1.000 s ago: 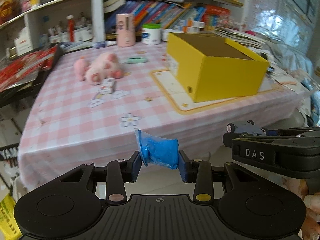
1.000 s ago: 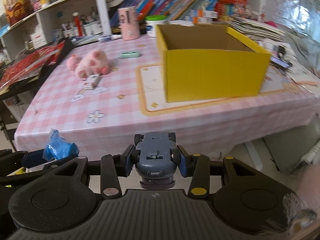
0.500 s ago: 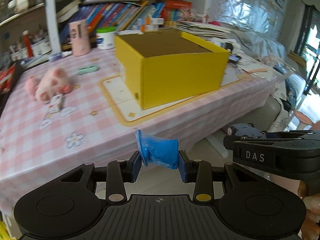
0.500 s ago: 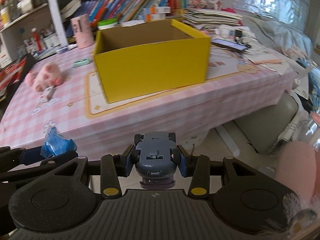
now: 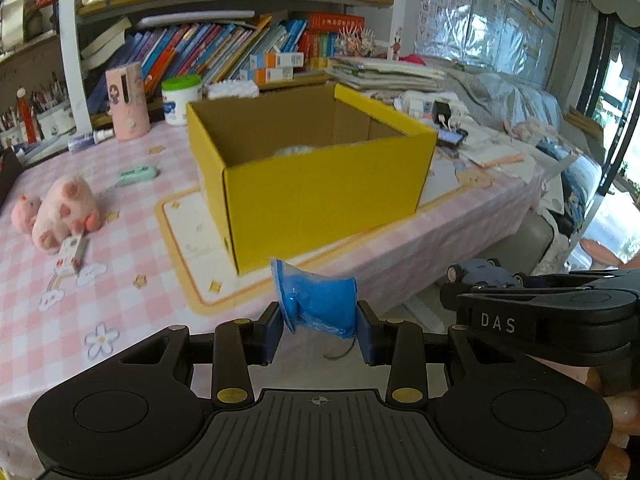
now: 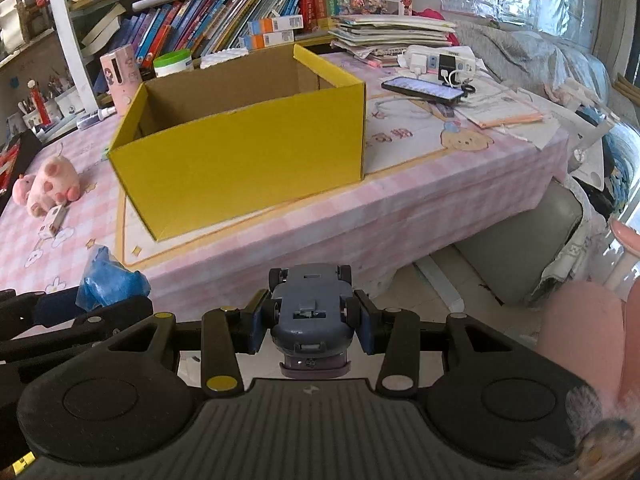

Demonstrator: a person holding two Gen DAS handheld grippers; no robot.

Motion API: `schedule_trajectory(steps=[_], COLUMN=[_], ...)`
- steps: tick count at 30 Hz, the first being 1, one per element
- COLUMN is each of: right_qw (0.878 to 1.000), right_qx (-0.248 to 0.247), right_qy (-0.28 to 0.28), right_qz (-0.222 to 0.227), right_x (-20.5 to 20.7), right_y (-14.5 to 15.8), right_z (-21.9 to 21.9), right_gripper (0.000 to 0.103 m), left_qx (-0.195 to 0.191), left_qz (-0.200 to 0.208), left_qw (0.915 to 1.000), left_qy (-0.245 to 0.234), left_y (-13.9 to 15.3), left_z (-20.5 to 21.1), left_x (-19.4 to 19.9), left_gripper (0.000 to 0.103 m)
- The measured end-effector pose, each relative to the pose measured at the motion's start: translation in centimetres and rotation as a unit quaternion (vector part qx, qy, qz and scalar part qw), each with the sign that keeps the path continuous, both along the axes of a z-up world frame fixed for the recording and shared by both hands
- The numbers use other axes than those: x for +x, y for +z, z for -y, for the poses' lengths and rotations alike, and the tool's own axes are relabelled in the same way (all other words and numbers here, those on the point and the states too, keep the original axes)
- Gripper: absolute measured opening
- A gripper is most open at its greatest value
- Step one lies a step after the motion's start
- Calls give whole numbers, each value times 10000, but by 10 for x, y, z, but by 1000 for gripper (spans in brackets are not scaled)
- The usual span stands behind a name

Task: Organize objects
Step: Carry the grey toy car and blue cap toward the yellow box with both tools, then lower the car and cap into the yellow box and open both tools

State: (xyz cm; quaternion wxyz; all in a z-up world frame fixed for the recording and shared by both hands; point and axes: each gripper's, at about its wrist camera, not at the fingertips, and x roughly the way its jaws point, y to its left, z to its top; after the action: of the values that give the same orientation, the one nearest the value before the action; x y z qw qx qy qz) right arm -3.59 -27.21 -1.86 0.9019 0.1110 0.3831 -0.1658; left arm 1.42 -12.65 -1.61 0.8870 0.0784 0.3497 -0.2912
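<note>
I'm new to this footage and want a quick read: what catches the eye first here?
The big open yellow box on the pink checked table dominates both views. In front of it, the right gripper is clamped on a grey toy car, and the left gripper pinches a crumpled blue bag.

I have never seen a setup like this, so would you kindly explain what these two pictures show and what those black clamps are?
There is no robot: a person holds a two-finger gripper in each hand, and a camera on each looks forward along its fingers, giving one picture per hand. The left gripper is shut on a crumpled blue bag. The right gripper is shut on a grey toy car. Ahead stands a table with a pink checked cloth, bearing an open yellow box, a pink plush toy, a phone and papers, with bookshelves behind.
</note>
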Motion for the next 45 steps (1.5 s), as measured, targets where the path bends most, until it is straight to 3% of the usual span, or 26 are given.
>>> schedule_trajectory(steps=[5, 11, 18, 23, 27, 34, 45], right_qw=[9997, 9961, 9880, 9835, 9806, 9792, 9747], right_qx=[-86, -303, -426, -379, -344, -328, 23], right_qy=[132, 271, 813, 1321, 1677, 1882, 2232], right_qz=[185, 780, 1245, 1178, 949, 688, 105], right_x=[21, 54, 109, 150, 180, 214, 250], right_y=[12, 42, 71, 75, 66, 45, 21], right_z=[17, 45, 76, 87, 90, 93, 96], right_gripper=[41, 41, 41, 41, 41, 41, 41], left_qx=[-87, -128, -74, 95, 188, 420, 258], left_qz=[390, 927, 1063, 874, 479, 85, -236], left_qw=[9992, 9951, 9922, 9934, 9951, 9945, 9951], left_qy=[100, 322, 640, 740, 843, 959, 923], left_y=[16, 38, 46, 36, 21, 4, 0], left_z=[15, 35, 59, 77, 86, 96, 101], left_x=[13, 40, 83, 107, 127, 147, 153], left_gripper=[37, 37, 37, 37, 37, 37, 37])
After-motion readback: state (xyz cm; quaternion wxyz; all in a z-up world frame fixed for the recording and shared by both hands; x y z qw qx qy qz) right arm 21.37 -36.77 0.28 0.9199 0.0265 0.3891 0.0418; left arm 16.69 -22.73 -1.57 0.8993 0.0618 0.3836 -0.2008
